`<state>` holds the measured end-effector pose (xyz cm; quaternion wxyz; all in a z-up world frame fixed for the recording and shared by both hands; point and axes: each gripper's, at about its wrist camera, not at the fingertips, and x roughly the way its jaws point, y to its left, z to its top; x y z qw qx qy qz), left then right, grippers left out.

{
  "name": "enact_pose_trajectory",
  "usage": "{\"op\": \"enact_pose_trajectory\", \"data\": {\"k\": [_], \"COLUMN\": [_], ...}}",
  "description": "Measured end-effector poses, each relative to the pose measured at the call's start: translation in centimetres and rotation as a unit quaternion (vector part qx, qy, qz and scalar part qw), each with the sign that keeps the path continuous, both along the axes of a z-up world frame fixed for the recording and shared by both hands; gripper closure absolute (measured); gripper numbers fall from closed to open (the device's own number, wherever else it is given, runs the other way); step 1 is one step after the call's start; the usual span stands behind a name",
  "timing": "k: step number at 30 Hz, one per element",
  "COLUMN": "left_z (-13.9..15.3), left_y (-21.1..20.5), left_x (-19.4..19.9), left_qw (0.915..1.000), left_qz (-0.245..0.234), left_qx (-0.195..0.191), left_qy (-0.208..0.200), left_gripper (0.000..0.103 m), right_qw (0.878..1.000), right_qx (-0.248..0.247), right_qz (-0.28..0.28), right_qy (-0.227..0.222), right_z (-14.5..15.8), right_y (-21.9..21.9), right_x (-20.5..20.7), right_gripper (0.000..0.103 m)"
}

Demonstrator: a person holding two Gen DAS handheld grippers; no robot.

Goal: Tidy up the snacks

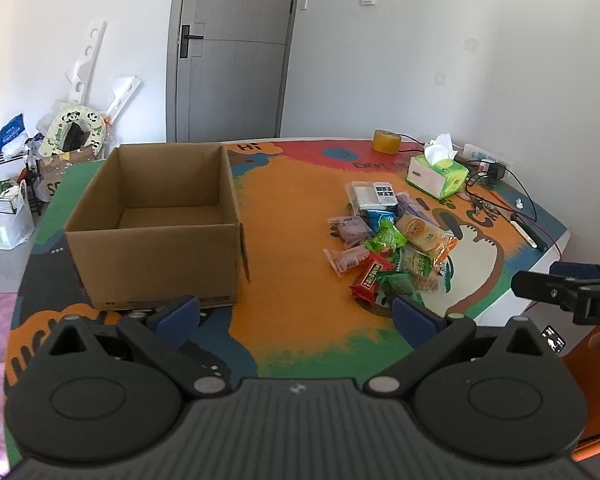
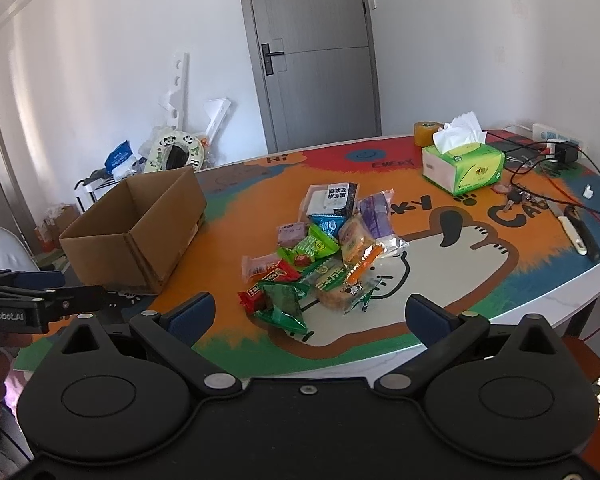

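The snack pile (image 2: pixel 324 248) is found loose on the table (image 2: pixel 480 304), well apart from the cardboard box (image 2: pixel 140 232), on the side of the box facing the tissue box; no packet is yet seen inside the box, which stands open and upright with a bare floor. About fourteen packets are judged to lie in the pile, several overlapping, so an exact count cannot be given; among them two red packets, at least three green ones, two purple ones and one black-and-white packet (image 2: pixel 336 196) are made out. The right gripper (image 2: pixel 310 312) is held just short of the pile's near edge, fingers spread wide and nothing between them; the left gripper (image 1: pixel 296 312) is likewise spread wide and empty, placed between box and pile. The step in hand is judged to be the first pick. It is recommended that a packet at the pile's rim, such as the dark green packet (image 2: pixel 284 304), be taken by a sealed end, so that neighbours are not dragged along, and released low inside the box. One box, one tissue box (image 2: pixel 464 164), one tape roll (image 2: pixel 426 134), one knife (image 2: pixel 572 228) and one charger (image 2: pixel 564 152) with its lead are noted beyond the pile, away from the box.
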<state>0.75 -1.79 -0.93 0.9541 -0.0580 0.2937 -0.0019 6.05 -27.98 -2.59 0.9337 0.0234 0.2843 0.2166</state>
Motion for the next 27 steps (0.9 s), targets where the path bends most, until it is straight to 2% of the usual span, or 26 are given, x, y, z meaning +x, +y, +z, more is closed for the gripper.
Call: {"op": "enact_pose_trajectory", "data": {"k": [4,8,10,12,20,24,27], "left_z": [-0.5,-1.4,-1.9,-2.4,-3.8,-4.5,-5.1], "left_y": [-0.9,-1.7,-1.9,-2.1,-3.1,-3.4,-3.5], "left_x": [0.5,1.6,2.2,2.8,4.8,5.7,6.3], "left_qw": [0.9998,0.9999,0.9999,0.9999,0.9998,0.9996,0.9995], "left_qz": [0.003,-0.01,-0.01,-0.007,-0.014,-0.02,-0.024], "left_qx": [0.011,0.006,0.001,-0.006,-0.015,-0.015,-0.015], "left_qy": [-0.018,-0.013,-0.009,-0.005,0.006,0.014,0.017], "left_gripper": [0.001,0.003,0.003,0.004,0.019,0.034,0.039], "right_qw": [1.0,0.999,0.999,0.999,0.998,0.997,0.996], "right_qx": [0.024,0.034,0.038,0.038,0.056,0.065,0.074], "right_qz": [-0.002,-0.001,0.001,0.004,0.014,0.02,0.025], "right_qy": [0.012,0.008,0.009,0.012,0.035,0.041,0.05], "right_z": [-1.0,-1.7,-2.1,-2.5,-3.9,-4.5,-5.0], "right_y": [-0.7,-1.0,-1.1,-1.0,-1.0,-0.7,-0.3], "right_x": [0.9,1.3,1.5,1.9,3.7,4.6,5.2], "right_gripper": [0.0,0.001,0.004,0.012,0.029,0.034,0.041]}}
